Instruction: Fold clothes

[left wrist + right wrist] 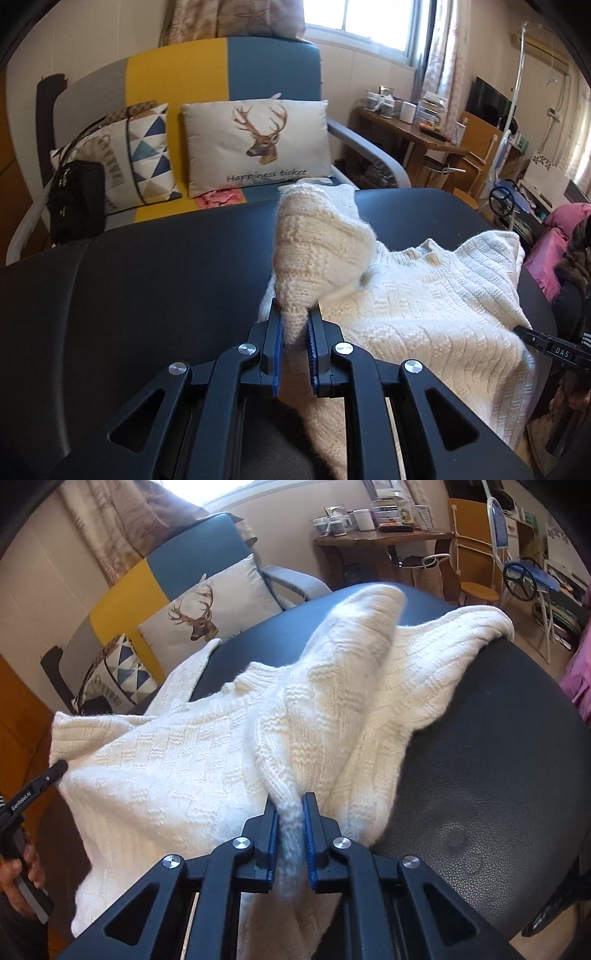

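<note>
Cream chunky cable-knit wool sweater (207,760) lying spread on black leather tabletop (480,746), draping past both my claws. My left gripper (294,325) pinching bunched knit, fold rising just ahead of fingertips. My right gripper (290,805) clamping another fold, cloth running down between blue pads (272,834). Judging knit soft, floppy, stretchy, fairly weighty; am favouring holds at thick edges.

cream knit sweater (207,753) | rumpled on black table | sleeves lifted
</note>
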`<action>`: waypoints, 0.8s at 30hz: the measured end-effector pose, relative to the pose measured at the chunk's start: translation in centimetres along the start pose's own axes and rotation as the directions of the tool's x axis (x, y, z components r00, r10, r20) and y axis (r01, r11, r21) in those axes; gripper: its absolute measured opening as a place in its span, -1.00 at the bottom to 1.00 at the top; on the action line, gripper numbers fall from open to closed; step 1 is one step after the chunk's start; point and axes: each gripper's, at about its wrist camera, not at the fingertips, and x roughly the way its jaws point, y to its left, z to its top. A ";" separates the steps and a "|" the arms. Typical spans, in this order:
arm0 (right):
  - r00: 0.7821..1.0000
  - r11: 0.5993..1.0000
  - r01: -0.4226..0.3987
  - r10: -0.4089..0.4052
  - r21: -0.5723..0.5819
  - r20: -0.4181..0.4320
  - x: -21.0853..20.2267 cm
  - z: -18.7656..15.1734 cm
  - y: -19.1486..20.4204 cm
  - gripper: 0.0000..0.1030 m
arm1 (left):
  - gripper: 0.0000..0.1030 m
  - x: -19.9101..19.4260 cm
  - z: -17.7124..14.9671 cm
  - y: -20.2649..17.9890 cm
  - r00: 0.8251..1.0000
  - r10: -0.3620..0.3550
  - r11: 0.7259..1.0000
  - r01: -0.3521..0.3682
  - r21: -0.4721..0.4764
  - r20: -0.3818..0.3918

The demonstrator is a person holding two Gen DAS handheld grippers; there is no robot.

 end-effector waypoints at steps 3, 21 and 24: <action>1.000 1.000 -0.002 0.001 -0.020 -0.028 0.4 -0.3 0.5 -0.78 | -0.78 -0.7 -1.1 1.0 1.000 0.027 0.999 -0.028 -0.033 -0.010; 0.991 0.985 -0.021 -0.001 -0.169 -0.130 1.3 -5.7 6.0 -0.49 | -0.78 -7.0 -6.4 7.6 0.976 0.216 0.968 -0.213 -0.131 0.006; 0.991 0.984 -0.004 -0.020 -0.179 -0.135 0.7 -5.8 6.4 -0.49 | -0.78 -8.9 -6.9 6.7 0.973 0.230 0.970 -0.226 -0.088 0.037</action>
